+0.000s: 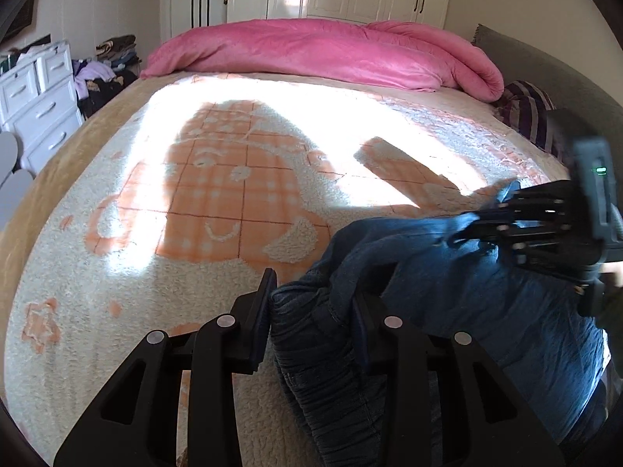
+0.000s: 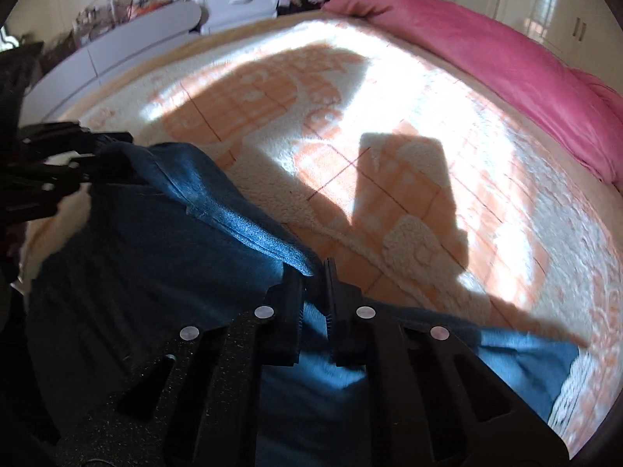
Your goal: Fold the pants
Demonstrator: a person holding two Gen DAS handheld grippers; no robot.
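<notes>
The blue denim pants point(image 1: 486, 303) hang between both grippers above the bed's cream and orange blanket point(image 1: 218, 202). My left gripper point(image 1: 315, 292) holds the gathered elastic waistband between its fingers. My right gripper point(image 2: 315, 272) is shut on a folded edge of the pants point(image 2: 155, 257). In the left wrist view the right gripper point(image 1: 479, 218) shows at the right, pinching the cloth. In the right wrist view the left gripper point(image 2: 117, 155) shows at the left, gripping the far corner. The cloth sags between the two grippers.
A rolled pink duvet point(image 1: 331, 50) lies along the far side of the bed. A striped pillow point(image 1: 529, 113) rests by the grey headboard point(image 1: 553, 70). White drawers point(image 1: 35, 97) and piled clothes stand beyond the bed's left edge. Sunlight falls across the blanket point(image 2: 389, 116).
</notes>
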